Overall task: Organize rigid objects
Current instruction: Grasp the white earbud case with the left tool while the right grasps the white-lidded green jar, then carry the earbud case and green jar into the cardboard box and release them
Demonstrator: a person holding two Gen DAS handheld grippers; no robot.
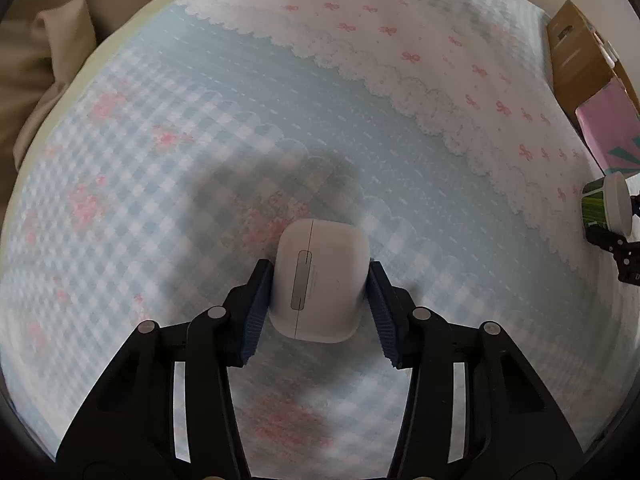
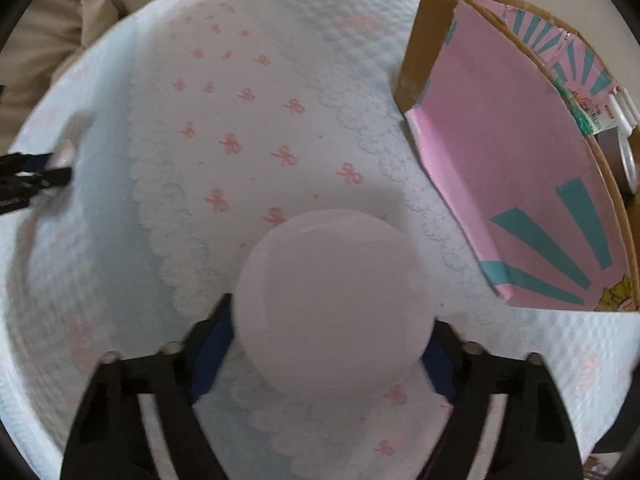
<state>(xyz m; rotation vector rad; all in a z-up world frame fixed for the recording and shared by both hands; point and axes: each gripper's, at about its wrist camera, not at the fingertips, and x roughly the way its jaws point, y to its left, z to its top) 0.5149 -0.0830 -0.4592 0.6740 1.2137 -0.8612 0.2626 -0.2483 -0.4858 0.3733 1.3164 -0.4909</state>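
From my right tongs the round white lid (image 2: 334, 300) is blurred, filling the lower middle; it hides whatever it caps and most of my blue pads (image 2: 212, 354), so I cannot see them pressing. My other tongs (image 2: 34, 178) are cut off at the left edge, something pale between them too small to tell. The box (image 2: 520, 168) runs off the right edge; its contents at upper right are too small to read.

From my left tongs the case (image 1: 320, 280) hides its own underside, and the green jar (image 1: 600, 204) is clipped at the right edge.
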